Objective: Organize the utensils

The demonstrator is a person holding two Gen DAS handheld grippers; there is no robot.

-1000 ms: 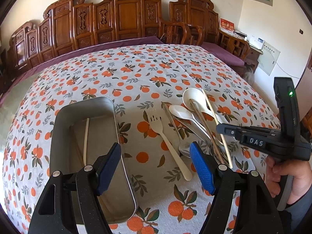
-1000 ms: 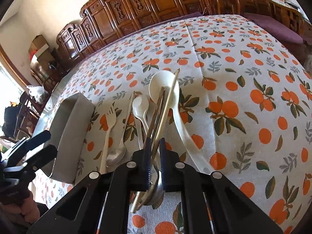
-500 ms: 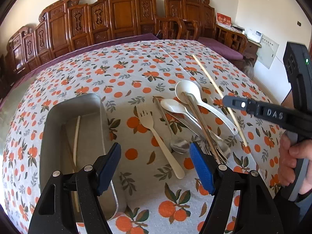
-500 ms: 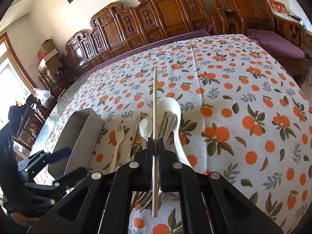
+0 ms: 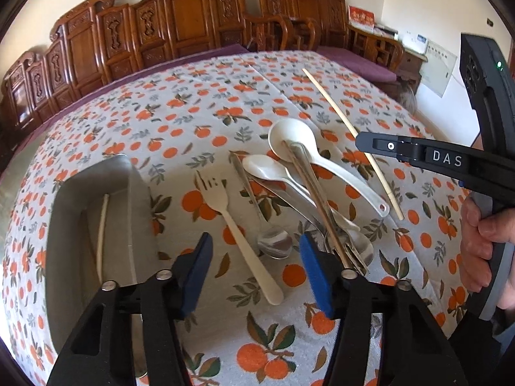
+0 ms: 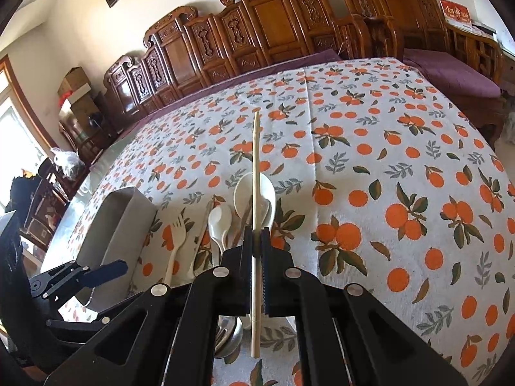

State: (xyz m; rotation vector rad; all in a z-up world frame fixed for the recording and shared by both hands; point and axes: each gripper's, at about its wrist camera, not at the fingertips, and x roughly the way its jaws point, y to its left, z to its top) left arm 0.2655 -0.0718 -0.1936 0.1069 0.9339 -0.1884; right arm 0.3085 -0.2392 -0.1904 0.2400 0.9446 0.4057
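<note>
My right gripper (image 6: pixel 256 234) is shut on a wooden chopstick (image 6: pixel 256 160), held off the table above the utensil pile; the left wrist view shows that chopstick (image 5: pixel 334 106) slanting through its jaws. My left gripper (image 5: pixel 256 247) hovers low over the cloth. Its blue jaws are closing on either side of a white fork's (image 5: pixel 225 212) handle and a metal spoon (image 5: pixel 273 244), and the pads touch neither. To the right lie two white spoons (image 5: pixel 289 135) and several metal utensils (image 5: pixel 312 193). A metal tray (image 5: pixel 64 225) at left holds one pale chopstick (image 5: pixel 102 231).
The table wears an orange-print cloth (image 6: pixel 386 160). Carved wooden chairs (image 6: pixel 273 16) line its far edge. A person's hand (image 5: pixel 482 241) grips the right tool at the right border. A purple-cushioned bench (image 6: pixel 450 74) stands at the back right.
My right gripper has lifted the wooden chopstick out of the pile and raised it. My left gripper has moved right, off the tray and toward the fork, and its jaws have narrowed.
</note>
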